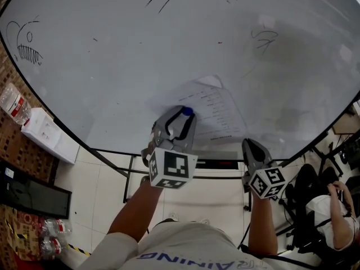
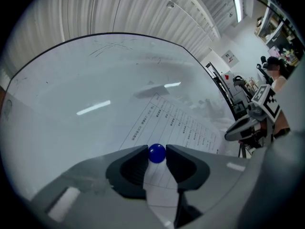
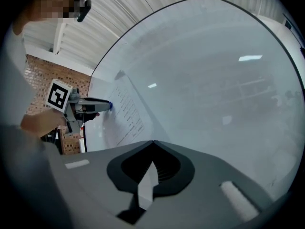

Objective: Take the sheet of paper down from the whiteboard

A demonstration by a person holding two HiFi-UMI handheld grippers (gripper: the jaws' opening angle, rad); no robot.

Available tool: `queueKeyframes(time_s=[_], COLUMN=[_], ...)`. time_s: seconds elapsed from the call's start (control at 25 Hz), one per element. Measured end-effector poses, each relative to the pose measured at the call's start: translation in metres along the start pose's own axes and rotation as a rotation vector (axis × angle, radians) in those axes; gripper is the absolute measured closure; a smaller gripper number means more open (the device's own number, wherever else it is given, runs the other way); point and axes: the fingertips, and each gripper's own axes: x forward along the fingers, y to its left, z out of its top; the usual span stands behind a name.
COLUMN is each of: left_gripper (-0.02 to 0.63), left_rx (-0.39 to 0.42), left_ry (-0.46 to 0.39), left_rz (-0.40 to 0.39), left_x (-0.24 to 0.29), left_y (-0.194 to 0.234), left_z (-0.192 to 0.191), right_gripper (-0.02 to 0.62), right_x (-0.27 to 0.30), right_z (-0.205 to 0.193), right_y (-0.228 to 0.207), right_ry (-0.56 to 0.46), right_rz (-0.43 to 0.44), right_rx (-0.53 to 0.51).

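A printed sheet of paper lies against the whiteboard, its top corner curling away. A small blue ball magnet sits on the sheet's left edge. My left gripper points at the board, and in the left gripper view its two tips press on the magnet from both sides, with the paper behind. My right gripper hovers to the right, just below the sheet's lower right corner. In the right gripper view its jaws are shut with nothing in them, and the sheet lies off to its left.
The board's lower rim and its metal stand run below both grippers. A white box and water bottles sit at the left. A seated person is at the lower right. Marker doodles mark the board.
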Motion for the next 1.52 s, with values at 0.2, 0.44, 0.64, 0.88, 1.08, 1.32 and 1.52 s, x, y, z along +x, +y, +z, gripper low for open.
queueKeyframes(time_s=[0.2, 0.44, 0.64, 0.88, 1.08, 1.32, 1.52], left_gripper=[0.479, 0.479, 0.479, 0.479, 0.479, 0.479, 0.478], left_rx=[-0.083, -0.18, -0.274, -0.364, -0.432, -0.452, -0.457], left_ry=[-0.036, -0.049, -0.043, -0.004, -0.008, -0.001, 0.002], left_rz=[-0.054, -0.077, -0.082, -0.087, -0.126, -0.138, -0.144], left_x=[-0.011, -0.029, -0.049, -0.058, -0.057, -0.056, -0.058], left_y=[-0.002, 0.0, 0.007, 0.011, 0.003, -0.002, -0.001], left_z=[0.004, -0.007, -0.025, -0.054, -0.061, -0.068, -0.068], right_gripper=[0.588, 0.588, 0.588, 0.588, 0.588, 0.588, 0.588], right_x=[-0.019, -0.051, -0.084, -0.122, -0.132, -0.127, -0.124], right_z=[0.012, 0.021, 0.023, 0.016, 0.01, 0.007, 0.012], right_y=[0.002, 0.002, -0.01, -0.035, -0.038, -0.028, -0.025], right_ry=[-0.031, -0.019, -0.014, -0.001, 0.001, 0.013, 0.009], right_rz=[-0.009, -0.036, -0.105, -0.213, -0.248, -0.231, -0.223], right_rx=[-0.009, -0.058, -0.05, -0.033, -0.036, -0.056, -0.06])
